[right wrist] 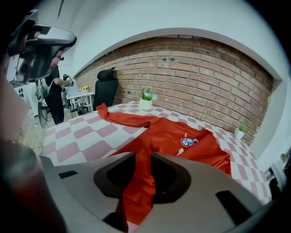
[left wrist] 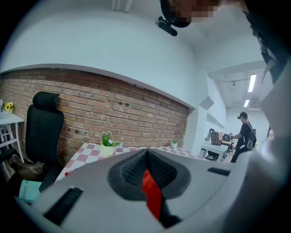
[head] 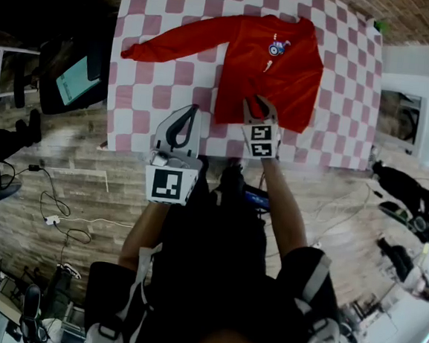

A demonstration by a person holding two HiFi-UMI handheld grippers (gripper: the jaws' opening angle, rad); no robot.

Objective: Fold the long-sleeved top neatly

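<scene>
A red long-sleeved top (head: 272,67) lies flat on the pink-and-white checked table (head: 146,101). One sleeve (head: 174,40) stretches out to the left. The other sleeve is folded down over the body, and its ribbed cuff (right wrist: 136,205) ends at the near hem. My right gripper (head: 258,107) rests at that hem, jaws apart, with the cuff lying loose between them (right wrist: 142,157). My left gripper (head: 183,123) hovers over bare tablecloth left of the top, jaws shut. A thin red sliver shows in its slot (left wrist: 146,152); in the head view it holds no cloth.
A potted plant (right wrist: 146,99) and a smaller one (right wrist: 239,132) stand at the table's far edge by the brick wall. A black office chair (right wrist: 105,88) stands beyond the left corner. A monitor (head: 73,76) is left of the table. People stand at desks (left wrist: 243,136). Cables lie on the floor (head: 54,213).
</scene>
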